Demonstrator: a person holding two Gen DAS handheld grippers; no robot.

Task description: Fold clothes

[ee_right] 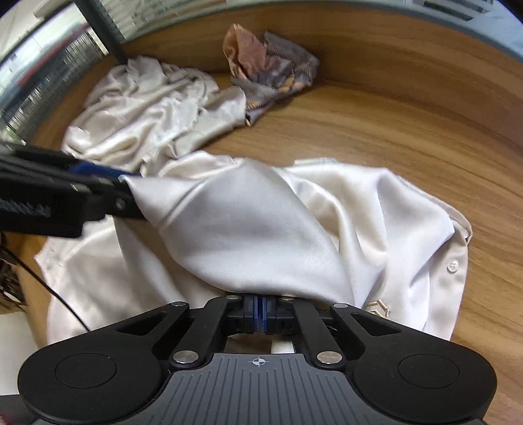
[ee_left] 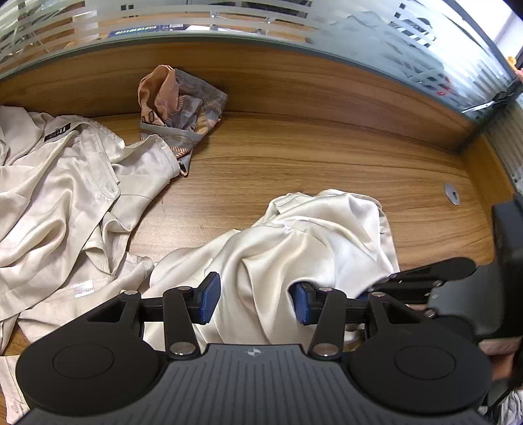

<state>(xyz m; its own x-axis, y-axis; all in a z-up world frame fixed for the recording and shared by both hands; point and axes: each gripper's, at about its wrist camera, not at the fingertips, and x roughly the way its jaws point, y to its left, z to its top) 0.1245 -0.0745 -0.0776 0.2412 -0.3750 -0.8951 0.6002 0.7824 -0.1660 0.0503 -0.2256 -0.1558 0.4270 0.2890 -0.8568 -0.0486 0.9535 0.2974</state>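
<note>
A cream satin shirt (ee_left: 313,235) lies crumpled on the wooden desk (ee_left: 294,157). My left gripper (ee_left: 255,300) is open, and a fold of the shirt rises between its blue pads (ee_left: 209,297) without being pinched. In the right wrist view my right gripper (ee_right: 260,314) has its pads together on the near edge of the shirt (ee_right: 255,229), which has a button placket and a small embroidered mark at the right. The left gripper (ee_right: 127,183) shows blurred at a raised corner of the fabric. The right gripper (ee_left: 392,281) reaches in from the right.
A second cream garment (ee_left: 59,183) with a black neck label is heaped at the left. A peach and grey patterned scarf (ee_left: 179,111) sits bunched against the desk's raised back edge. A frosted glass partition (ee_left: 261,23) closes the back. A metal grommet (ee_left: 452,193) sits at the right.
</note>
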